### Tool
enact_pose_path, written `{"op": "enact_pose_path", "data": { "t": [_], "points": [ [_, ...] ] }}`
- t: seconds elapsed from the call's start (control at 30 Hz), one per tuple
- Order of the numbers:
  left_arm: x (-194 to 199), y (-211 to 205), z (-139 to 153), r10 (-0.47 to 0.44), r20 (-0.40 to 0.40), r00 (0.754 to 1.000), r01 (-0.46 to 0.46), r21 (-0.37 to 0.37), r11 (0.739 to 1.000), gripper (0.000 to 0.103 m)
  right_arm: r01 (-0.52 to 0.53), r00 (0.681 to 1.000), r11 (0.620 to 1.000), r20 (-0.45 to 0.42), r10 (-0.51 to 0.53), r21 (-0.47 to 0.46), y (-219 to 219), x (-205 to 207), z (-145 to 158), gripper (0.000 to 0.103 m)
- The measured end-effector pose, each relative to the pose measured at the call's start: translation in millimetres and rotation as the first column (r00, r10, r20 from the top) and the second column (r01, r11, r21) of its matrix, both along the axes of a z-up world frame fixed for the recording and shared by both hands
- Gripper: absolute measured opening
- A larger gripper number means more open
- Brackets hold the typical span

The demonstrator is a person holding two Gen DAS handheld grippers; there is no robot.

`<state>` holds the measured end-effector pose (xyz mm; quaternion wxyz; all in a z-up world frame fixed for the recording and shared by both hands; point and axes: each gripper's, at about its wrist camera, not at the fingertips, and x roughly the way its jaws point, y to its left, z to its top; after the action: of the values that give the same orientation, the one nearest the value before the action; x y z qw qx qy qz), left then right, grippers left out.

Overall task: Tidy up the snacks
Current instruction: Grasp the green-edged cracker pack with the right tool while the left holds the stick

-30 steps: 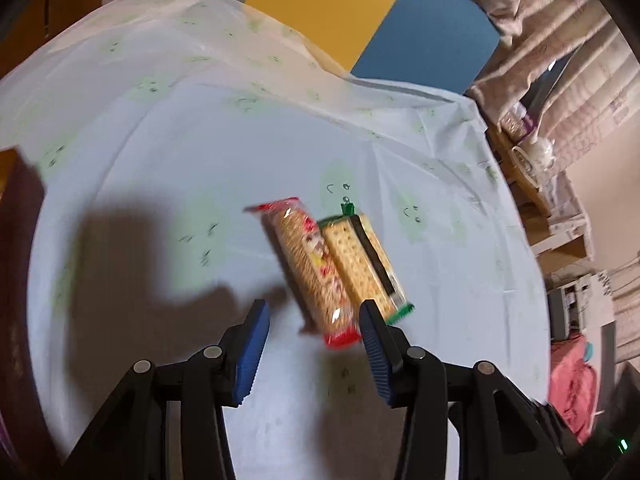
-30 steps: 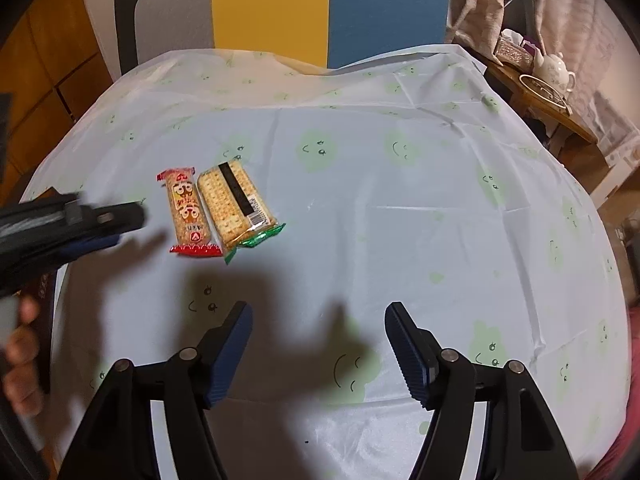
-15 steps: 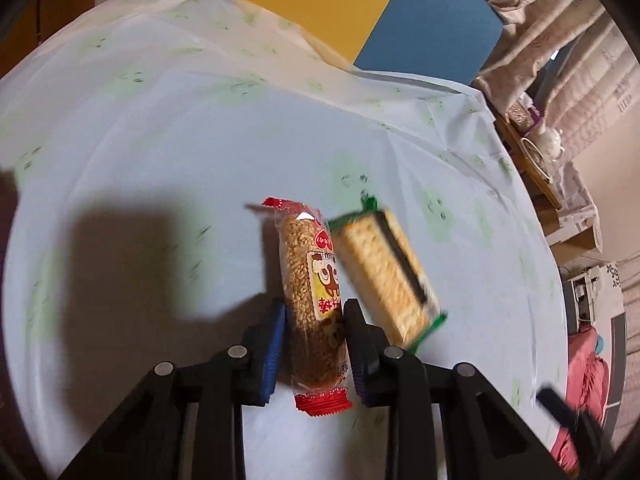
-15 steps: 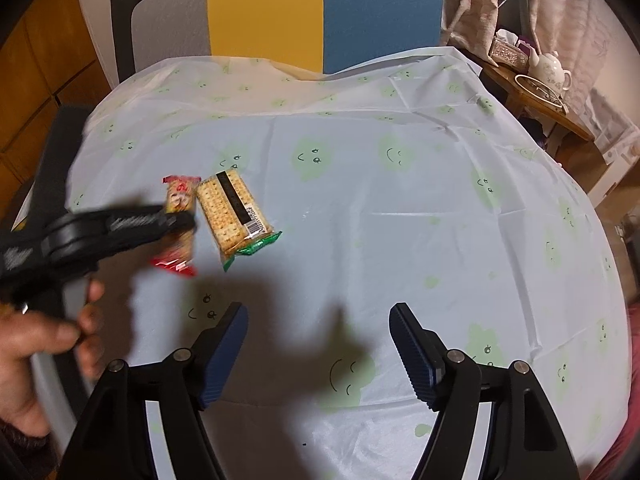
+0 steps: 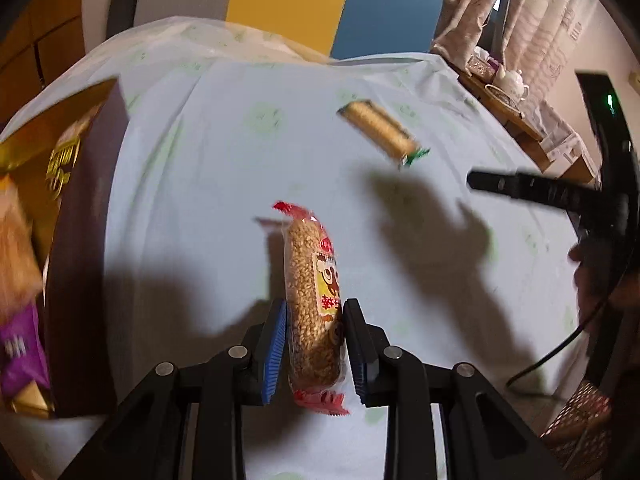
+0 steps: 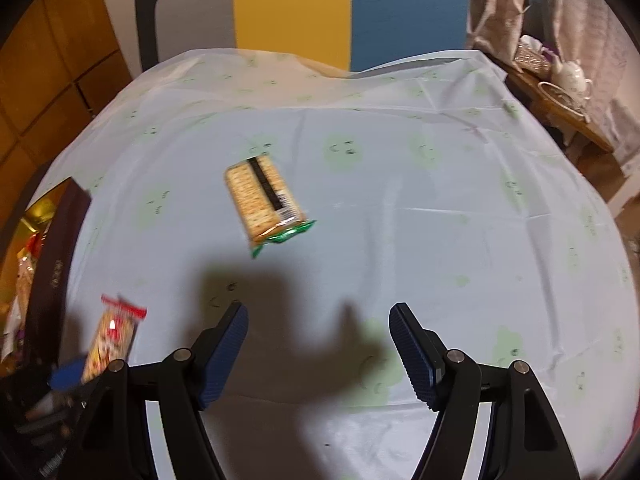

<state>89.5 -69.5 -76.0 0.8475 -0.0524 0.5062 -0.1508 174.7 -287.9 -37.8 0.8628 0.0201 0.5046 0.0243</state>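
Observation:
My left gripper point(image 5: 314, 312) is shut on a red-ended pack of sesame-coated snack point(image 5: 310, 280), held clear of the pale tablecloth point(image 5: 208, 184). The right wrist view shows the same red pack point(image 6: 114, 332) low at the left. A green-ended cracker pack point(image 6: 262, 196) lies alone on the cloth, seen blurred point(image 5: 380, 130) from the left wrist. My right gripper point(image 6: 318, 336) hangs open over bare cloth near the front, nothing between its fingers; it shows as a dark bar point(image 5: 520, 188) at the left wrist view's right.
A dark box point(image 5: 80, 216) holding several snack packs stands at the table's left edge, its wall also visible point(image 6: 56, 264) from the right wrist. A chair back point(image 6: 148, 20) stands behind the table. A side shelf with a teapot point(image 6: 572, 76) is at the far right.
My left gripper closed on the red pack, lifted it off the cloth and carried it left toward the box. The cracker pack stays behind alone. The right gripper has barely moved.

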Motion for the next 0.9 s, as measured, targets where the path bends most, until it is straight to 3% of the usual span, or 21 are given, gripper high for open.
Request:
{"op": "enact_pose_path", "data": {
  "t": [0.2,0.37,0.53,0.7,0.8,0.9],
  "points": [
    [-4,4,-6,-0.018,0.037,0.999,0.019,-0.035,0.999,0.029,-0.061,0.998,0.998,-0.006,0.061,0.026,18,10,-2,0.074],
    [-10,18,-8,-0.016,0.033,0.999,0.019,-0.091,0.996,0.029,-0.139,0.99,0.989,0.022,0.14,-0.046,49,52,4,0.082],
    [-11,17,-8,-0.018,0.042,0.999,0.022,-0.109,0.994,0.029,-0.17,0.985,0.975,-0.054,0.164,-0.145,72,102,-17,0.082],
    [-14,20,-8,-0.016,0.047,0.999,0.022,-0.115,0.993,0.029,-0.163,0.984,0.971,-0.1,0.147,-0.173,76,121,-39,0.082],
    [-14,20,-8,-0.016,0.051,0.999,0.021,-0.115,0.993,0.029,-0.17,0.981,0.978,-0.112,0.157,-0.122,76,119,-45,0.05],
    [-16,23,-7,-0.014,0.049,0.999,0.02,-0.12,0.993,0.029,-0.214,0.972,0.966,-0.131,0.196,-0.144,86,102,-42,0.05]
  ]
}}
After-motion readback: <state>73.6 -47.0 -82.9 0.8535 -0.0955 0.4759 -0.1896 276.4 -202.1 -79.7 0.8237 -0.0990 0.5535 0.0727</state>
